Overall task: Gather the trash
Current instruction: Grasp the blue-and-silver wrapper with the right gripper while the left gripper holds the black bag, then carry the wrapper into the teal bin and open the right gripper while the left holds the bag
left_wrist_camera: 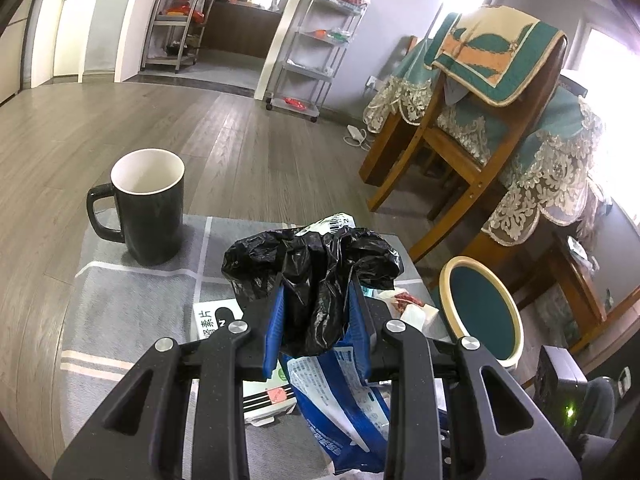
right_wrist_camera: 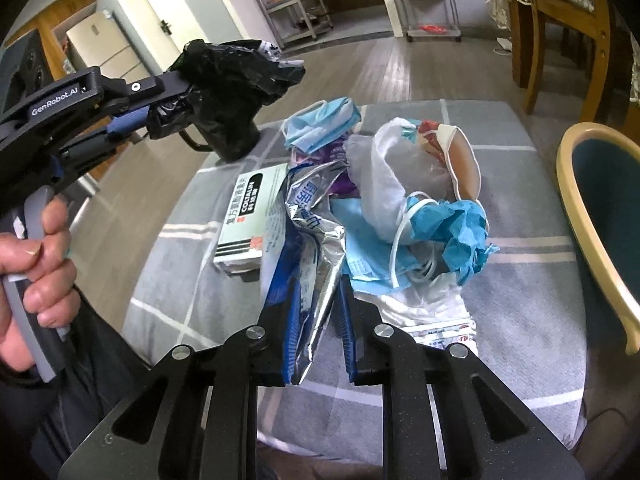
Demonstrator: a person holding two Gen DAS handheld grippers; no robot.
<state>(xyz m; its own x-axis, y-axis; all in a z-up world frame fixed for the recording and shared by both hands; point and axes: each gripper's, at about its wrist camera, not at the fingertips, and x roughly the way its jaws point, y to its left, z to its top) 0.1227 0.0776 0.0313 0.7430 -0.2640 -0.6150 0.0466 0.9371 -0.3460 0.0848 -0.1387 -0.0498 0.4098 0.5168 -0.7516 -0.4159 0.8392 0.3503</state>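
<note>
My left gripper (left_wrist_camera: 316, 296) is shut on a crumpled black trash bag (left_wrist_camera: 316, 272), held above the table; the bag also shows in the right wrist view (right_wrist_camera: 228, 76) at upper left. My right gripper (right_wrist_camera: 316, 292) is shut on a blue and silver foil wrapper (right_wrist_camera: 304, 240), which also shows under the left gripper (left_wrist_camera: 340, 400). A trash pile lies on the grey checked cloth (right_wrist_camera: 520, 288): blue face masks (right_wrist_camera: 320, 124), a white mask (right_wrist_camera: 456, 156), blue crumpled tissue (right_wrist_camera: 464, 232), a white plastic bag (right_wrist_camera: 384, 184) and a medicine box (right_wrist_camera: 248, 216).
A black mug (left_wrist_camera: 148, 208) stands at the table's far left. A teal round stool (left_wrist_camera: 480, 312) is at the right, also in the right wrist view (right_wrist_camera: 604, 216). Wooden chairs and a lace-covered table (left_wrist_camera: 500, 128) stand beyond. Metal racks (left_wrist_camera: 316, 48) are at the back.
</note>
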